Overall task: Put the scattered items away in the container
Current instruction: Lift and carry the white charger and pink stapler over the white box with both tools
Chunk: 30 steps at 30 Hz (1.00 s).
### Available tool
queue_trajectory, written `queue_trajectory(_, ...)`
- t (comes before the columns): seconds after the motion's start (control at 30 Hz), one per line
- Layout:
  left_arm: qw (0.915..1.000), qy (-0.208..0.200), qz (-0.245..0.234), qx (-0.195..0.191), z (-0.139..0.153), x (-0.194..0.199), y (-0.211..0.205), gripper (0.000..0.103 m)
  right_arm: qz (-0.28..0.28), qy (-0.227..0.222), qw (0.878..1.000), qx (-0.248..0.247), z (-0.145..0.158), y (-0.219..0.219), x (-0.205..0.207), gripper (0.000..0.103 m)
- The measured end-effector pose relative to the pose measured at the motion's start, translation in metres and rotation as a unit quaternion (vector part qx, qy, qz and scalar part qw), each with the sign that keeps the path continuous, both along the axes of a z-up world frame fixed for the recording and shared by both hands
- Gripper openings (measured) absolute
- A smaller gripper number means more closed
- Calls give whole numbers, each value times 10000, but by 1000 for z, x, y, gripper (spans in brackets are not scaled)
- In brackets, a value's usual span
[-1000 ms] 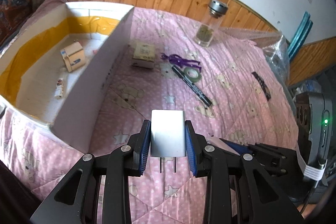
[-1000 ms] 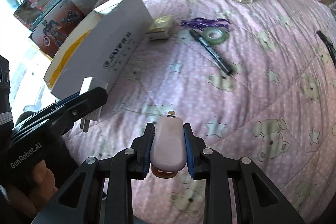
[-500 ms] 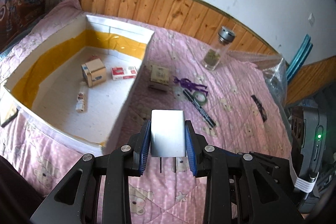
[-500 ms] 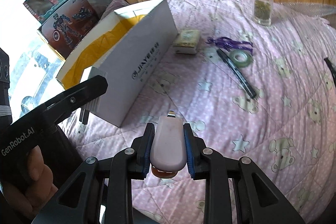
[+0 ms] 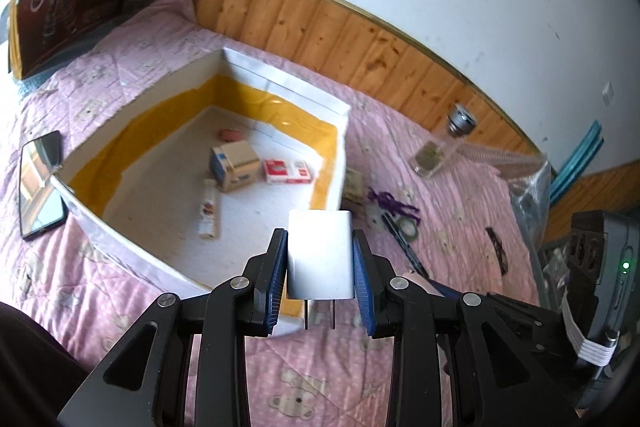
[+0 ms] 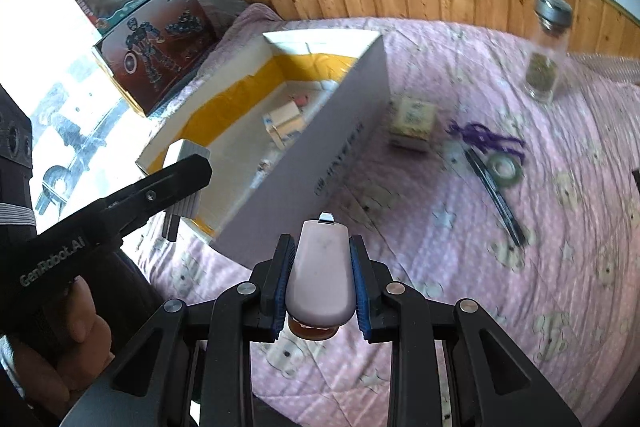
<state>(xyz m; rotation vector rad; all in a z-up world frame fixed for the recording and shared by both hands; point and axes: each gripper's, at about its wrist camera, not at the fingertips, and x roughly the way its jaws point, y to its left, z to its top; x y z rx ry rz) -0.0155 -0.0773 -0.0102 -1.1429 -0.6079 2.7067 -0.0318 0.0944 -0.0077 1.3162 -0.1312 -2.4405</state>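
phone (image 5: 40, 185): far left of the left fingers, flat on the pink quilt (image 5: 132, 291), just outside the box's left wall
toy boxes (image 6: 148, 39): left of the right fingers, far back, propped by the wall
storage box (image 5: 132, 269): open white carton with yellow tape round the inner walls, ahead and left of the left fingers; its near corner is under them
box contents: white tube (image 5: 209, 213), small cardboard carton (image 5: 236, 165), red-and-white pack (image 5: 287, 171), small pink thing (image 5: 229, 134), all on the box floor ahead-left of the left fingers
left gripper (image 5: 320, 265): partly closed, pads clamped on both sides of a white plug charger (image 5: 320, 254), prongs toward the camera; it hangs over the box's near corner
left gripper, from the right wrist (image 6: 182, 167): left of the right fingers, above the box's near end, charger pinched in it; a hand (image 6: 56, 351) on its handle
right gripper (image 6: 320, 281): fairly narrow gap, pads tight on a pale pink oblong gadget with a metal tip (image 6: 320, 275); above the quilt, just right of the box's outer long wall (image 6: 320, 155)
small beige box (image 6: 412, 121): on the quilt ahead of the right fingers, touching or just beside the box's right wall, can't tell which
purple string (image 6: 484, 137): ahead-right of the right fingers
tape roll (image 6: 505, 167): greenish, just past the string, beside the pen
black pen (image 6: 496, 197): ahead-right, lying diagonal
glass jar (image 6: 546, 63): metal lid, far ahead-right, near the wood panelling
black strip (image 5: 496, 247): right of the left fingers, on the quilt; blurry
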Motion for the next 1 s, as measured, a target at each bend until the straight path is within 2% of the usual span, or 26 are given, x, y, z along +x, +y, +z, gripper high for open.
queue_trajectory(0.47, 9988, 30, 473, 155, 2, -22, -63, 32, 418, 219, 9989, 86, 24, -55, -26, 29)
queue_trajectory(0.73, 9974, -180, 683, 105, -9, -43, -93, 32, 609, 238, 9976, 222, 24, -81, -47, 29)
queue_trajectory(1.0, 9962, -571, 661, -67, -30, -69, -107, 32, 768, 108, 9962, 399, 14, -101, -78, 29)
